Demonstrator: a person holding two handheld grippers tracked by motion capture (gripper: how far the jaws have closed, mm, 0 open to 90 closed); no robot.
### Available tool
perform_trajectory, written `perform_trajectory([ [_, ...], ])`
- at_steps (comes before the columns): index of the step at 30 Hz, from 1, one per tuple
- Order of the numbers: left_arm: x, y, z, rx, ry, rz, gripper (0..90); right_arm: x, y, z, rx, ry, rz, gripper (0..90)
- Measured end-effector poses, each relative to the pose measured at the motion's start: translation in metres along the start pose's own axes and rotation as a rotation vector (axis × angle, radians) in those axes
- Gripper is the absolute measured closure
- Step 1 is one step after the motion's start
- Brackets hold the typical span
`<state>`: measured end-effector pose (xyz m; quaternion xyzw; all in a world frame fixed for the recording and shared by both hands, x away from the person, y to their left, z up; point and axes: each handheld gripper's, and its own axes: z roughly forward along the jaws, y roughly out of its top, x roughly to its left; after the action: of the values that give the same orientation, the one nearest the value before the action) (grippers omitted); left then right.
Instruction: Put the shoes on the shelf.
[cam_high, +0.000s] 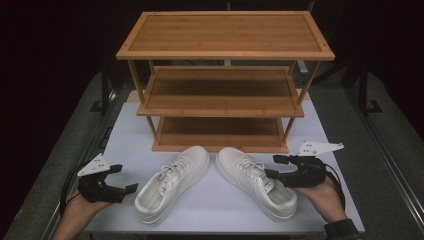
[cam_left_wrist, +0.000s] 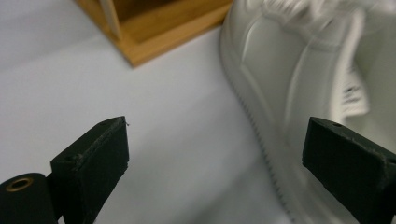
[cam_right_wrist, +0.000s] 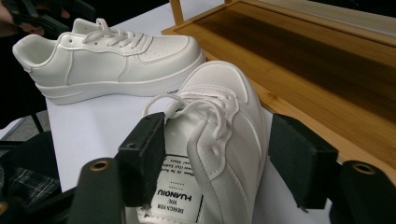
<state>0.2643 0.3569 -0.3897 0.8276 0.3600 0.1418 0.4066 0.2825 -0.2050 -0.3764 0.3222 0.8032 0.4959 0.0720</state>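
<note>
Right tool (cam_right_wrist: 217, 161) straddles the smooth white sneaker's (cam_right_wrist: 224, 140) side wall unclosed; left tool (cam_left_wrist: 217, 165) gapes, empty.

Three-tier shelf rack (cam_high: 222, 80) at table's (cam_high: 125, 130) far middle, two shoes in front, left shoe (cam_high: 172, 184) beside right shoe (cam_high: 256, 181), toes nearly meeting toward rack, heels splayed toward near edge.

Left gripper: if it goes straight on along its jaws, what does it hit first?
Probably the left white shoe: the open left gripper has its right jaw already over the shoe's side; the rack's corner lies farther on.
</note>
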Motion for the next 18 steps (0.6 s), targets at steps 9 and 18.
perform_trajectory([
  [9, -0.028, 0.032, 0.010, -0.070, -0.133, 0.064, 15.0, 0.001, 0.001, 0.004, 0.021, 0.016, -0.006, 33.2],
  [18, -0.036, 0.043, 0.037, -0.047, -0.182, 0.103, 24.6, 0.001, -0.001, 0.009, 0.047, 0.009, -0.025, 38.7],
])
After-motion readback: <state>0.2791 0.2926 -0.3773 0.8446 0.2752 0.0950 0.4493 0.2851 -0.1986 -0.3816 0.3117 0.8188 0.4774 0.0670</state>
